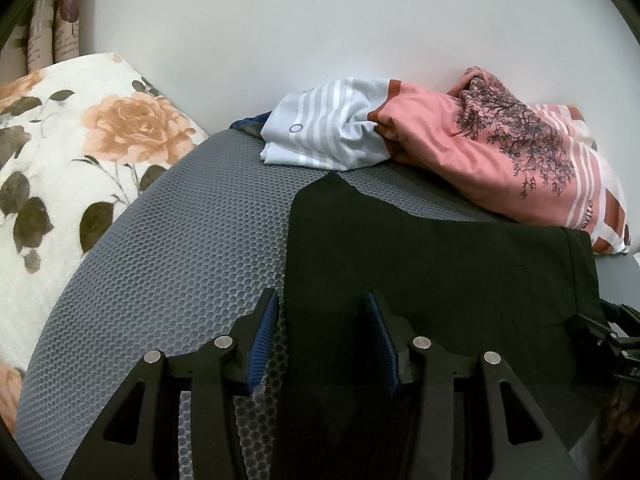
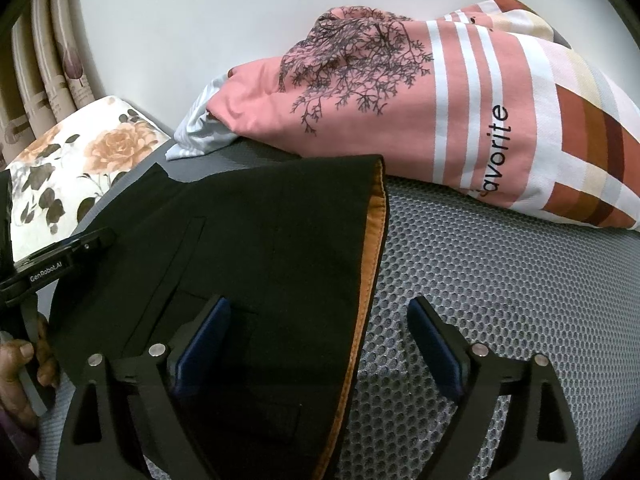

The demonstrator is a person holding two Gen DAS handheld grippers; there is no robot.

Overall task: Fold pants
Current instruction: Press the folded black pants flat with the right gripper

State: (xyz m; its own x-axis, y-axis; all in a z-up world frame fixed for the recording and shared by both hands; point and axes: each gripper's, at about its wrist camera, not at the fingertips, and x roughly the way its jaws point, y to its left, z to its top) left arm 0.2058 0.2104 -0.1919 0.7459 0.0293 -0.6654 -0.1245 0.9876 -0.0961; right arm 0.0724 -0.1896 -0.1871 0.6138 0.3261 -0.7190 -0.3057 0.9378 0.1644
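Pants (image 1: 420,272) lie flat on the grey mesh surface (image 1: 168,240), black, already doubled into a broad panel that runs left to right between the two grippers. Long axis is across both views, not away from the cameras. Left gripper (image 1: 322,344) sits at the panel's left edge: jaws partly apart, straddling that edge, one blue pad over mesh and one over cloth, no pinch visible. Right gripper (image 2: 320,344) is at the opposite end, by the orange-lined waistband (image 2: 374,248): jaws wide apart, straddling the band edge, nothing clamped. So each hand has its own end, neither nearer overall. Next fold likely means grabbing one end and carrying it over the other along that left-right axis. Pink printed bedding (image 2: 420,92) crowds the far side, the floral pillow (image 1: 80,152) the left, so fold toward the middle.
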